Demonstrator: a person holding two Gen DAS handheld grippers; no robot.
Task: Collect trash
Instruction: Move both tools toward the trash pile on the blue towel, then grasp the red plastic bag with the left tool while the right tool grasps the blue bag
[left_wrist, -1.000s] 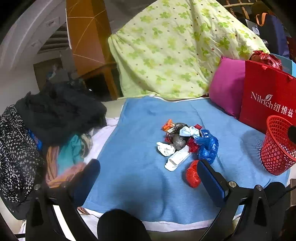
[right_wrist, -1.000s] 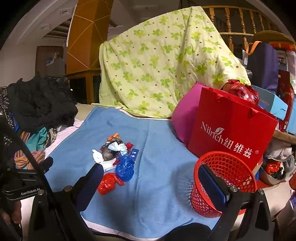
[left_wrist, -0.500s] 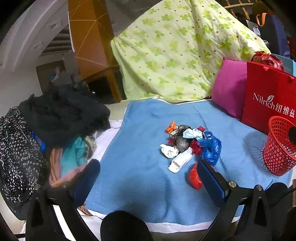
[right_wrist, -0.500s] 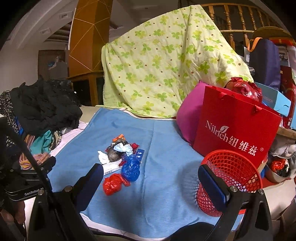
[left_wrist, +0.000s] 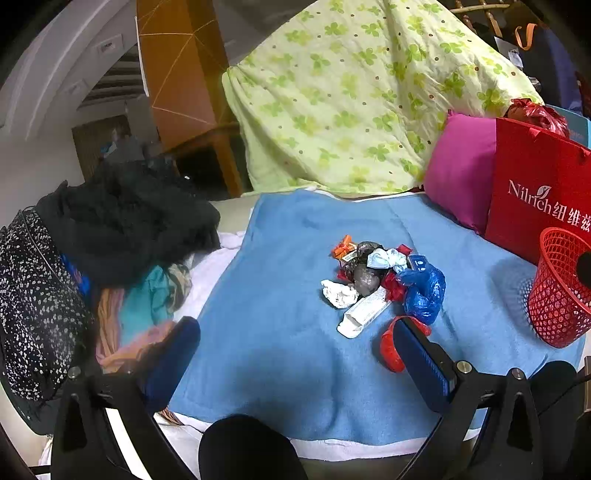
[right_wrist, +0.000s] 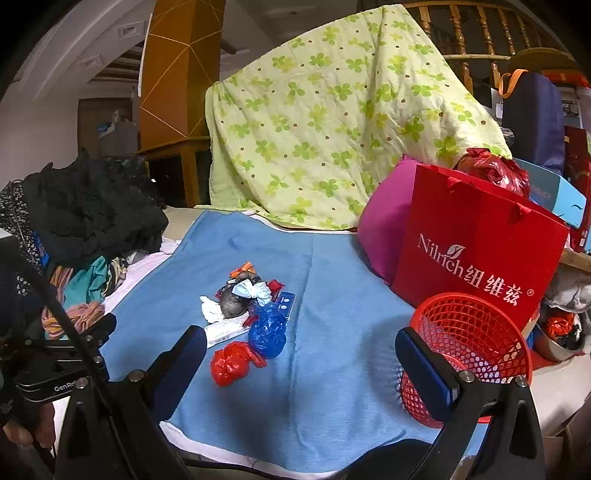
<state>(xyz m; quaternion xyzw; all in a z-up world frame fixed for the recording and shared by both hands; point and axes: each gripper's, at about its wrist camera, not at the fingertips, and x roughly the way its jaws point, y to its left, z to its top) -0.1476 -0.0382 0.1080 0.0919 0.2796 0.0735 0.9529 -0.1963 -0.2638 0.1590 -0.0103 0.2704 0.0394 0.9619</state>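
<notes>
A small heap of trash (left_wrist: 373, 277) (right_wrist: 247, 306) lies mid-way on a blue blanket (left_wrist: 295, 350) (right_wrist: 332, 369): a crumpled blue bag (left_wrist: 423, 291) (right_wrist: 267, 330), a red bag (left_wrist: 388, 349) (right_wrist: 231, 363), white tissue (left_wrist: 340, 293), a white box (left_wrist: 364, 314), a grey lump (left_wrist: 365, 280). A red mesh basket (left_wrist: 559, 291) (right_wrist: 469, 350) stands at the blanket's right. My left gripper (left_wrist: 295, 354) hovers open before the heap, its right finger in front of the red bag. My right gripper (right_wrist: 301, 363) is open and empty, between heap and basket.
A red paper bag (right_wrist: 480, 251) and magenta pillow (left_wrist: 461, 173) stand behind the basket. A green clover quilt (left_wrist: 362, 96) drapes the back. Piled dark clothes (left_wrist: 122, 221) crowd the left. The left gripper's body (right_wrist: 55, 365) shows at the right wrist view's lower left.
Both views have drifted slightly: the heap and basket sit a little farther right and lower in each frame. Both grippers stay open; nothing was picked up.
</notes>
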